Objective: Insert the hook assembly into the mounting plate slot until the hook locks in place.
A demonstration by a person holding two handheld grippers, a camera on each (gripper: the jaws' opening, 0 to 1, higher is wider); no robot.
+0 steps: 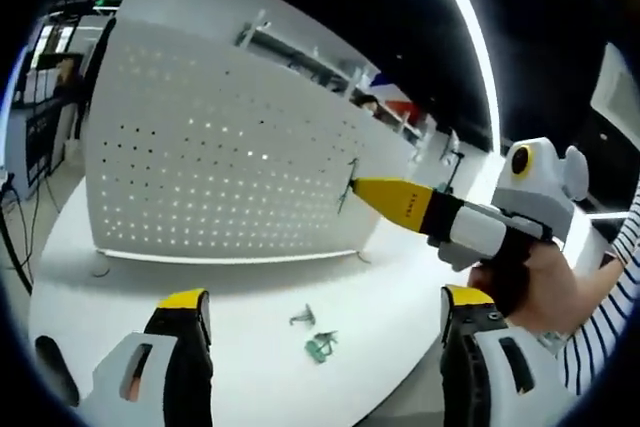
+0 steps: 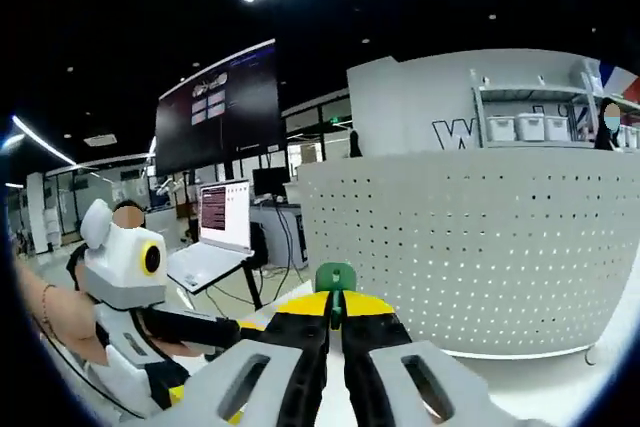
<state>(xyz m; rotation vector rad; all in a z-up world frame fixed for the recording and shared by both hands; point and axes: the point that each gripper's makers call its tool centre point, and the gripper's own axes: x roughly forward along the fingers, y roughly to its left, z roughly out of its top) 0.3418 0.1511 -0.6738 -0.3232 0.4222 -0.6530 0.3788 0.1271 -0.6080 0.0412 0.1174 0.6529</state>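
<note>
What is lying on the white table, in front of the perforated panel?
Two small hooks lie loose on the table: a grey hook and a green hook. Their undersides are hidden.

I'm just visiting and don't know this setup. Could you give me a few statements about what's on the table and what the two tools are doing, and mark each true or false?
1. The right gripper holds a hook against the white pegboard. True.
2. The left gripper is clamped on a hook. False: its jaws stand wide apart with nothing between them.
3. Two loose hooks, a grey one and a green one, lie on the white table. True.
4. The pegboard lies flat on the table. False: it stands upright.
5. In the right gripper view, a green hook sticks out of the shut jaws. True.
</note>
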